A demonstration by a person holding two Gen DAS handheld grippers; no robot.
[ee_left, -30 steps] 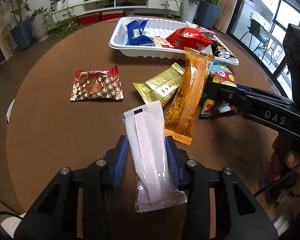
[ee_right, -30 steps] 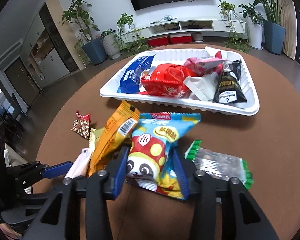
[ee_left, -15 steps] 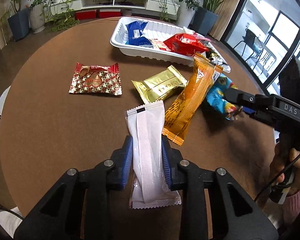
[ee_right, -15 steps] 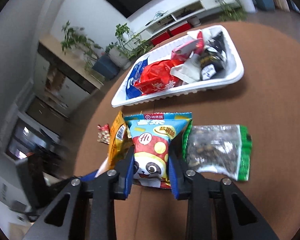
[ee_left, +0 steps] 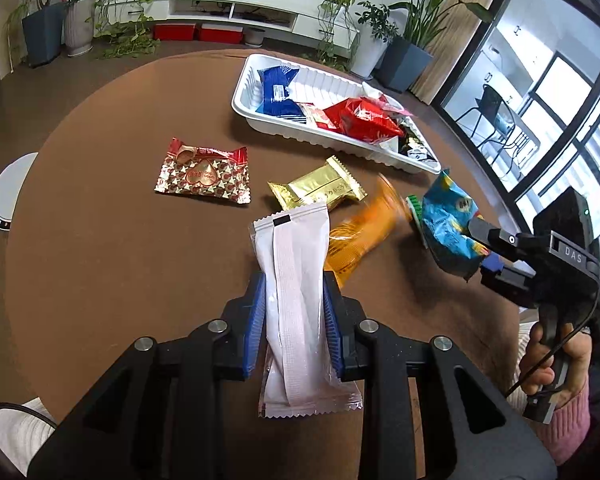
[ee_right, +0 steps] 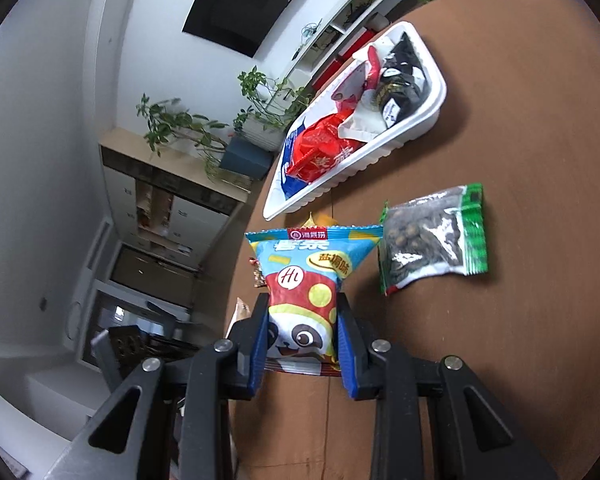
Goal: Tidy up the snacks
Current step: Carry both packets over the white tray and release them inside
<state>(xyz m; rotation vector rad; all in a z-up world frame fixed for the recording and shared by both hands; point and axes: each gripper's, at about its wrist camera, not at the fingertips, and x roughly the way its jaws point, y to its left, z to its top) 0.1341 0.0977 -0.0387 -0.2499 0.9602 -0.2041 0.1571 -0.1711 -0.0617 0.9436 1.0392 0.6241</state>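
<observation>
My left gripper point(ee_left: 294, 304) is shut on a long white snack packet point(ee_left: 296, 292) and holds it above the brown round table point(ee_left: 100, 248). My right gripper point(ee_right: 302, 326) is shut on a blue panda snack bag point(ee_right: 308, 280), lifted and tilted; the bag also shows in the left wrist view point(ee_left: 448, 224). A white tray point(ee_left: 320, 136) with several snacks sits at the far side; it also shows in the right wrist view point(ee_right: 428, 116). A gold packet point(ee_left: 318, 190), an orange packet point(ee_left: 360, 236) and a red heart packet point(ee_left: 204, 172) lie loose on the table.
A green-edged clear bag of nuts point(ee_right: 432, 240) lies on the table right of the panda bag. A white round device point(ee_left: 4, 196) sits off the table's left edge. Plants and a low white shelf stand behind the table.
Both grippers closed on their packets and lifted them. The right gripper rose and tilted with the panda bag. The orange packet shifted and is blurred.
</observation>
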